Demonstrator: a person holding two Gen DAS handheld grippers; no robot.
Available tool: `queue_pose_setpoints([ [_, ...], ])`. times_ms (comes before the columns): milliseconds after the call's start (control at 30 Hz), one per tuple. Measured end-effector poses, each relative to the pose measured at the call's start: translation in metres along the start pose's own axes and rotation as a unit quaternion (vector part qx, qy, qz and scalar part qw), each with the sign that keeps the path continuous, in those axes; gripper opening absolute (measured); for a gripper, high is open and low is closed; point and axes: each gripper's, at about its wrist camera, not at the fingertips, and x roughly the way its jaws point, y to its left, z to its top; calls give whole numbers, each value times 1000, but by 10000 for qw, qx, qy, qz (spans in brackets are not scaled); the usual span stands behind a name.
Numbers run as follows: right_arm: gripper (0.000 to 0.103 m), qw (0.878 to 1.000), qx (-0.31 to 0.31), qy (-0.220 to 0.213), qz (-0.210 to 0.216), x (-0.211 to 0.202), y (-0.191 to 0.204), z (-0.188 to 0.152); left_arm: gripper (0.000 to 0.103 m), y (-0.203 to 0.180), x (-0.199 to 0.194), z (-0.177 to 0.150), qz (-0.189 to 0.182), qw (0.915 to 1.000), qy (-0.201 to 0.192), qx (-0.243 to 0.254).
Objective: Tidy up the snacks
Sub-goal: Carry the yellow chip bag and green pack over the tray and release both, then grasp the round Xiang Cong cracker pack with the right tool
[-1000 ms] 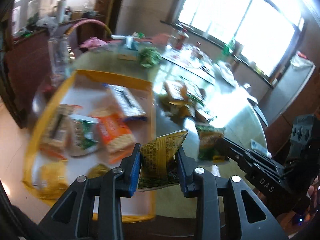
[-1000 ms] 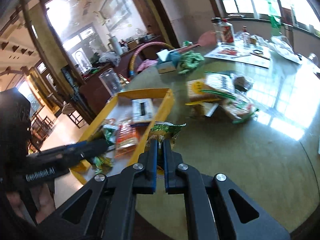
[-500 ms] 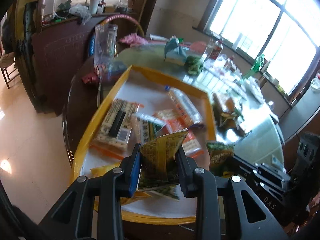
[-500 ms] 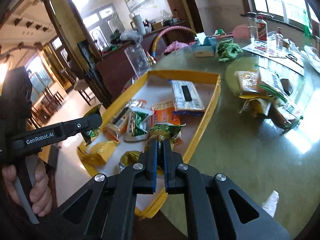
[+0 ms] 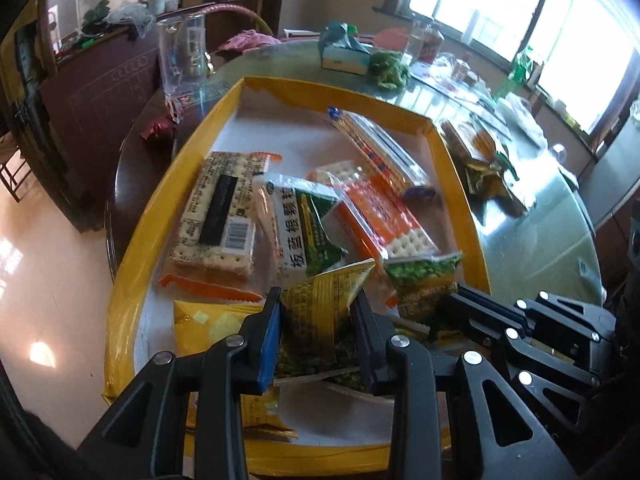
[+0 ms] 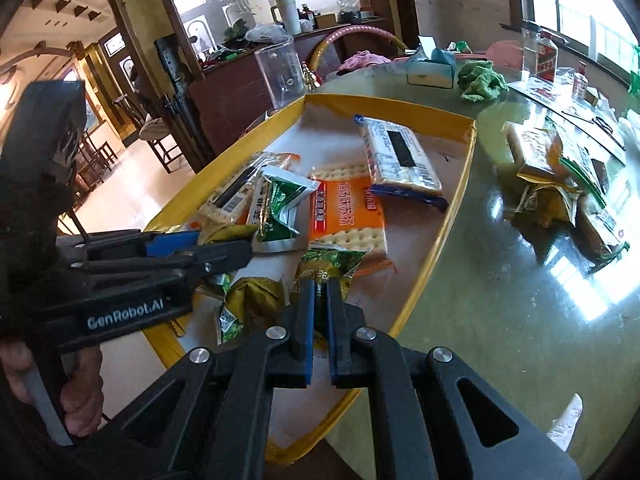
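Both claws [image 5: 318, 320] [image 6: 320, 312] tilted down over tray [image 5: 160, 216]

Bright daylight from blown-out windows [image 5: 500, 8] glares off the glass tabletop [image 6: 520, 300]; fisheye edges bend and darken.

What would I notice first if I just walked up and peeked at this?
Probably the big yellow tray at the edge of the round glass-topped table, piled with cracker packs and snack bags. Right above it, the left gripper has a yellow snack packet between its fingers, and the right gripper pinches a green-and-yellow snack packet. More snacks lie heaped on the glass beside the tray.
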Motion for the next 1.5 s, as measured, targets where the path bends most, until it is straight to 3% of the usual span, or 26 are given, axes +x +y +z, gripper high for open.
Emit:
queue_pose_setpoints([
  [133,8,9998,167,3,88,0,-7,-2,40,7,0,0,-124,9998,34,-133],
  [200,13,9994,321,-54,135,-4,-14,-3,52,11,-1,2,-172,9995,12,-262],
  [333,44,9968,647,-294,355,-19,-29,-5,63,14,-15,5,-362,9977,-290,-484],
  [567,70,9905,998,-837,449,-58,-65,-6,70,-27,-37,13,-759,9940,-755,-236],
  [800,78,9854,1473,-848,44,-78,-135,-12,71,-79,-31,20,-981,9929,-659,132],
  [1033,83,9899,1216,-557,-474,-80,-205,9,71,-108,-20,21,-1091,9926,-461,265],
  [1267,86,9913,922,127,-927,-33,-271,51,71,-115,-16,18,-1129,9926,-366,264],
  [1433,86,9920,716,622,-833,4,-279,57,71,-114,-11,18,-1162,9925,-302,219],
  [1500,88,9906,445,693,-1097,12,-271,55,71,-114,-9,19,-1165,9926,-285,209],
])
